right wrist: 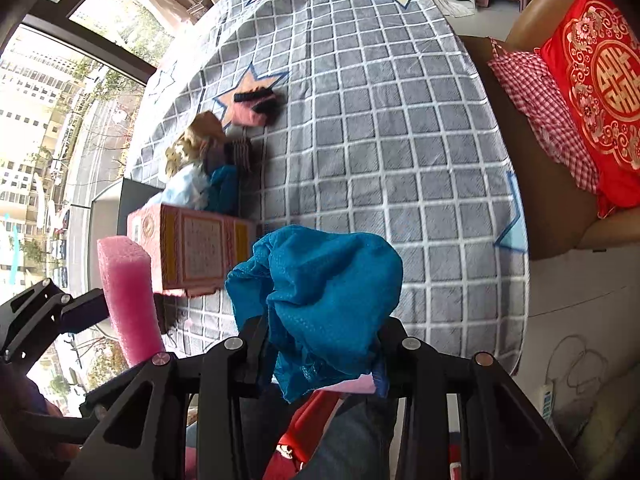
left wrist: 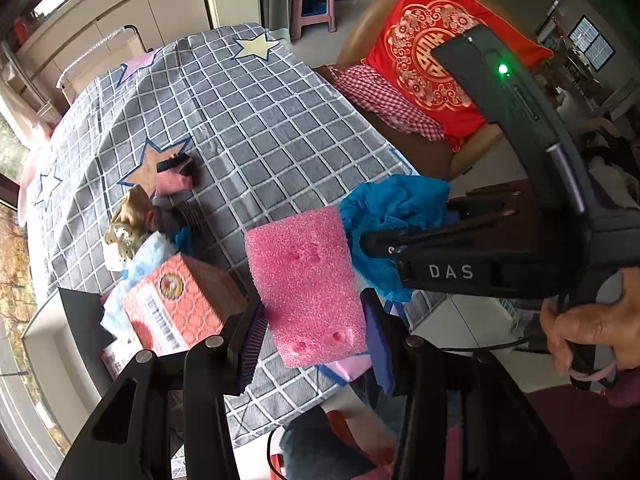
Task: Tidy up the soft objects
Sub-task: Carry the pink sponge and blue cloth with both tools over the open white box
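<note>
1. Over the near edge of the grid-patterned tablecloth, both grippers carry a soft item clear of the surface.
2. Left gripper: jaws pinch the pink foam block across its narrow width, pads pressed on its two flat sides. Block is upright; its long axis runs along the fingers, free end pointing away from the camera toward the table.
3. Right gripper: jaws closed on a bunched teal cloth. Cloth billows above the fingers and hangs loose below them; no clear long axis, it is a crumpled ball.
4. Key relation: the pink cardboard box sits on the tablecloth just ahead and to the left of both loads. In the right wrist view the foam block stands just beside the box's left end; the teal cloth is just right of the box's near corner. Left hand looks nearer the box.
5. Behind the box lies a pile of other soft things: pale blue cloth, a gold patterned fabric, and farther back a pink piece with dark strips on it.
6. Judgement: box or pile is the likely drop zone; foam would enter end-first. Cannot tell whether the box is open on top.
</note>
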Demonstrator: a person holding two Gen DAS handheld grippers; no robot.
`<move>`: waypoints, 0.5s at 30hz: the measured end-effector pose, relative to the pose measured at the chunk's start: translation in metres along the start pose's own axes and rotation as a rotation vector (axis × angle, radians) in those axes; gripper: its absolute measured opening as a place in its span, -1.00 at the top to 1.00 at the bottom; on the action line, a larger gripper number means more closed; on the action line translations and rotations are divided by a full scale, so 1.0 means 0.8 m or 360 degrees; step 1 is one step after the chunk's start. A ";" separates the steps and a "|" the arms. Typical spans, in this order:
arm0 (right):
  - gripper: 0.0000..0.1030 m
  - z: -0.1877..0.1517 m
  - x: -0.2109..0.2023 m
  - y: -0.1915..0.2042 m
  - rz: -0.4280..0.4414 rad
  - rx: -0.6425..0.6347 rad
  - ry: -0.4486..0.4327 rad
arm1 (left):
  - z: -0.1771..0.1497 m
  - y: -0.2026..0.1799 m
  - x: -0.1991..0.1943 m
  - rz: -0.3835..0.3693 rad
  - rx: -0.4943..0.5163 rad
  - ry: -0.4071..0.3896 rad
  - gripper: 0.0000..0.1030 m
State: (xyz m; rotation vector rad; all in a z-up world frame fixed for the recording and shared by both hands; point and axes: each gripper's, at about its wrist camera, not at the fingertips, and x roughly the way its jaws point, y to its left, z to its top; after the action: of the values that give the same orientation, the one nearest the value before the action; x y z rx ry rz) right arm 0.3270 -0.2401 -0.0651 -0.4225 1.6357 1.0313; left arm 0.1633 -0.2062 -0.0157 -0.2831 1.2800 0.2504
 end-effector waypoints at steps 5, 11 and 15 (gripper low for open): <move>0.24 -0.035 0.017 0.034 0.0009 0.0036 0.0020 | -0.043 0.022 -0.010 -0.0015 0.0050 -0.0006 0.03; 0.24 -0.075 0.033 0.092 0.0017 0.0025 0.0046 | -0.096 0.066 -0.037 -0.0030 0.0042 -0.0057 0.03; 0.24 -0.093 0.037 0.132 0.0016 -0.0031 0.0043 | -0.122 0.093 -0.052 0.0000 0.0027 -0.0096 0.03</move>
State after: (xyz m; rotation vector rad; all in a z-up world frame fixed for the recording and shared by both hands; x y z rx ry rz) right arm 0.1952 -0.2337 -0.0481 -0.4433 1.6545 1.0536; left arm 0.0388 -0.1715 -0.0066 -0.2590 1.2219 0.2462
